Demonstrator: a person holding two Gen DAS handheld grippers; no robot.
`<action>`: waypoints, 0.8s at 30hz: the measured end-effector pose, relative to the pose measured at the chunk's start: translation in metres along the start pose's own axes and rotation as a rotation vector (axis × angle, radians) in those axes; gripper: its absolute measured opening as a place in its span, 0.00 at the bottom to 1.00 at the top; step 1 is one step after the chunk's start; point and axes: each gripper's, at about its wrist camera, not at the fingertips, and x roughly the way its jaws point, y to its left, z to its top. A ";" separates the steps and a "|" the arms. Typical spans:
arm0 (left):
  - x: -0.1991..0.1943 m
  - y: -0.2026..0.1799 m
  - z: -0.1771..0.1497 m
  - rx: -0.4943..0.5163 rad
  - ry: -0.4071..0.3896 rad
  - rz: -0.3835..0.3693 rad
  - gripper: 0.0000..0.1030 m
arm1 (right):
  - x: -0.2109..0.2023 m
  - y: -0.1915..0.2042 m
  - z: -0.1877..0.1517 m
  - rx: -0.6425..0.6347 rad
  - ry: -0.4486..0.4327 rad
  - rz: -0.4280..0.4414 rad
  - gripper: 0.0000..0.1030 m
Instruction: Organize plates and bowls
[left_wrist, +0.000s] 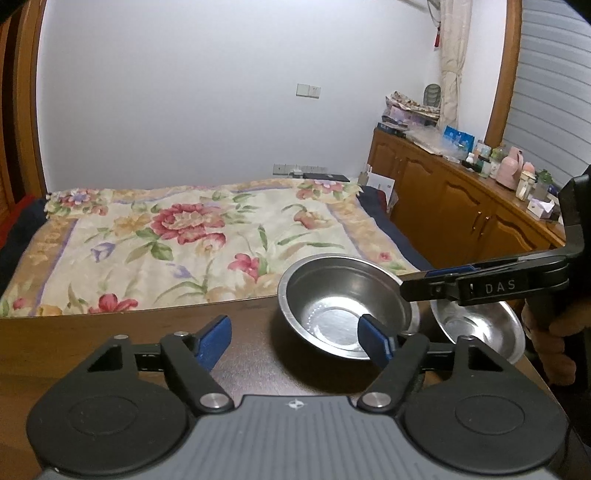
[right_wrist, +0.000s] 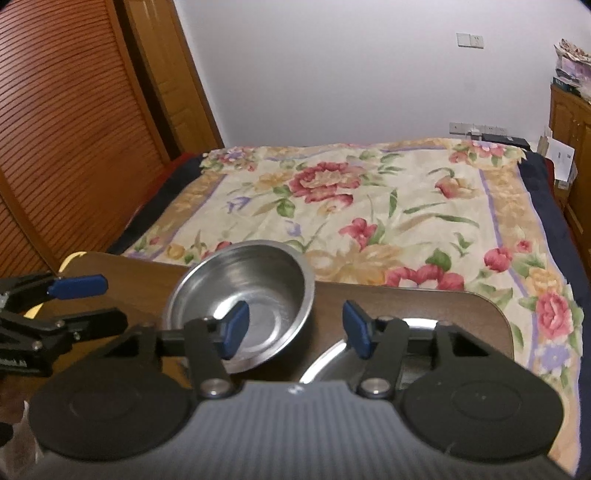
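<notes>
Two handheld grippers with blue-padded fingers reach over a dark wooden table (left_wrist: 258, 354) standing against a bed with a flowered blanket (left_wrist: 192, 243); the left gripper (left_wrist: 295, 341) has its jaws apart, the right-hand finger hanging over the near rim of a steel bowl (left_wrist: 343, 306) while the other stays well clear, nothing pinched; the right gripper (right_wrist: 295, 326) also stands apart, one finger inside that bowl (right_wrist: 251, 295), the other outside its rim, neither pad visibly pressing; beside the bowl lies a second steel dish (left_wrist: 480, 328), partly hidden behind the gripper bodies.
</notes>
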 end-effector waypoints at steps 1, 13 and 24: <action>0.004 0.002 0.000 -0.005 0.005 -0.002 0.70 | 0.002 0.000 0.001 0.004 0.004 0.000 0.51; 0.037 0.014 0.001 -0.092 0.085 -0.072 0.55 | 0.020 -0.005 0.004 0.039 0.053 0.014 0.33; 0.042 0.021 -0.001 -0.124 0.121 -0.106 0.23 | 0.029 0.000 0.001 0.050 0.085 0.049 0.18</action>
